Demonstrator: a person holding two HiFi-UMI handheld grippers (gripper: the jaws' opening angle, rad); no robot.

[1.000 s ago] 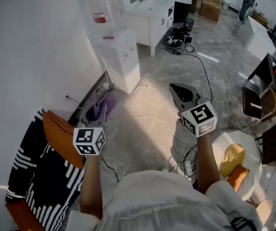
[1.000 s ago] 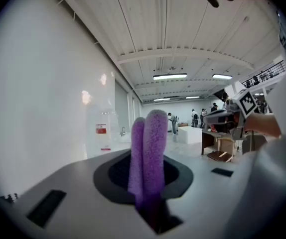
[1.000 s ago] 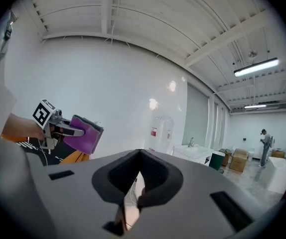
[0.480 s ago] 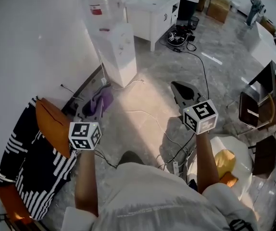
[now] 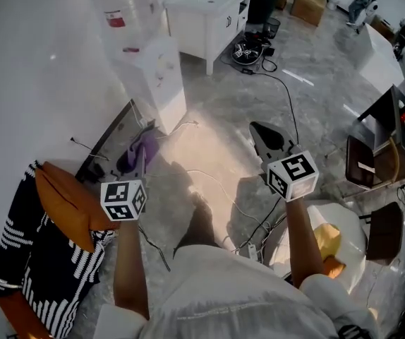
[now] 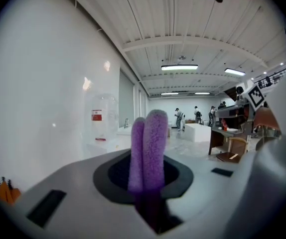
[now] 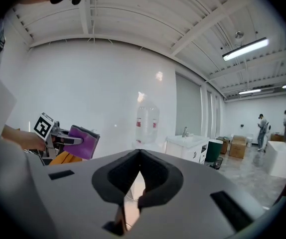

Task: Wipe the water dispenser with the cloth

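The white water dispenser (image 5: 156, 73) stands against the left wall with a clear bottle (image 5: 121, 9) on top. It lies well ahead of both grippers. My left gripper (image 5: 141, 152) is shut on a folded purple cloth (image 5: 146, 147), held low over the floor. In the left gripper view the cloth (image 6: 149, 146) sticks up between the jaws, with the dispenser (image 6: 103, 133) beyond. My right gripper (image 5: 264, 134) is shut with nothing in it. The right gripper view shows its jaws (image 7: 138, 153) meeting, the cloth (image 7: 83, 141) at left and the bottle (image 7: 147, 124) ahead.
A white sink cabinet (image 5: 202, 13) stands beyond the dispenser. Cables (image 5: 220, 189) run over the grey floor. An orange cushion (image 5: 65, 203) on striped fabric lies at left. At right are a white seat (image 5: 354, 221) holding a yellow thing, and desks (image 5: 379, 143). People stand far off.
The person has stepped forward; a leg now shows below the grippers. The dispenser has slid left in view. Both grippers keep their pose, the cloth still held.
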